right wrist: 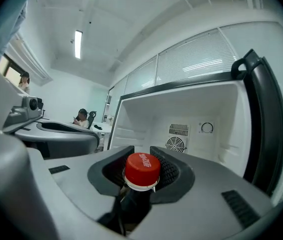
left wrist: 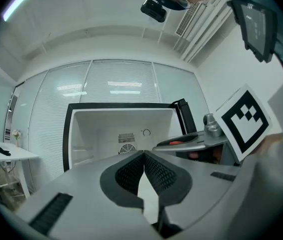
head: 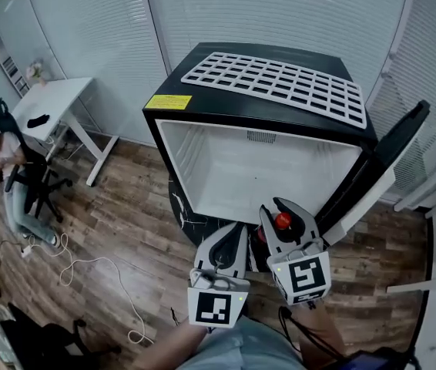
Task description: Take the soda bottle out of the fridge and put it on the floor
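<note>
With the right gripper (right wrist: 141, 159) clamped on the soda bottle (head: 283, 221) neck, lower it upright onto the floor (head: 125, 206). The left gripper (left wrist: 144, 156) is closed and empty.

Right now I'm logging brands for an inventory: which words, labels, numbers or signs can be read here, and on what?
Nothing reads clearly.
Red cap of the soda bottle: white script logo, too small to read.
Yellow label on the fridge top: print blurred, unreadable.
Marker cubes: black-and-white square patterns, no letters.
Fridge dial: no legible numbers.
</note>
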Demonstrator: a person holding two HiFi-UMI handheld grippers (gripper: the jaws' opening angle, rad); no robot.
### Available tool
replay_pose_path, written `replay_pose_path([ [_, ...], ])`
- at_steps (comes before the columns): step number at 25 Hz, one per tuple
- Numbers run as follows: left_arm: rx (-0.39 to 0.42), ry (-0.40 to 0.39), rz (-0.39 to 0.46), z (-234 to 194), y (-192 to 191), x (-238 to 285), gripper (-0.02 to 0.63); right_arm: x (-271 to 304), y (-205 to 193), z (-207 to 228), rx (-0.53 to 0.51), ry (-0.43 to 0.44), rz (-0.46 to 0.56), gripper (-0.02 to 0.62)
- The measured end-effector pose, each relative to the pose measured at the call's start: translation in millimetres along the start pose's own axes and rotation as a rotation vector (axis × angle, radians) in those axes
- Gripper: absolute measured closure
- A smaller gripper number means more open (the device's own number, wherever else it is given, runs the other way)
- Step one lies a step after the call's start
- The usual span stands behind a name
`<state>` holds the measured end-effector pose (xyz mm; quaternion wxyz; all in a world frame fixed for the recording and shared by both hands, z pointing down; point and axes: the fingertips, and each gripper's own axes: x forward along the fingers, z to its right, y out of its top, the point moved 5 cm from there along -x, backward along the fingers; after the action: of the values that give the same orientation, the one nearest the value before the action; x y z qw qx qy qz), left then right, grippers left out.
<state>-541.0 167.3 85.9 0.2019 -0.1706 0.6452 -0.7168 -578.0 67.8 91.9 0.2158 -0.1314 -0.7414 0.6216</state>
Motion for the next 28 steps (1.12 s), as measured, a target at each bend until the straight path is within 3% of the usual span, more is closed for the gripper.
replay_pose_path([
  [7,0.002,-0.032,-0.001,6,2,-23,0.589,-26,4,-11,-0.016,-0.067,0.039,0.485],
  [16,-0.021,-0.106,0.047,-5,11,-60,0.589,-56,13,-49,-0.017,-0.146,-0.008,0.485],
  [28,-0.046,-0.252,0.079,2,13,-122,0.589,-115,17,-97,-0.002,-0.330,-0.018,0.485],
])
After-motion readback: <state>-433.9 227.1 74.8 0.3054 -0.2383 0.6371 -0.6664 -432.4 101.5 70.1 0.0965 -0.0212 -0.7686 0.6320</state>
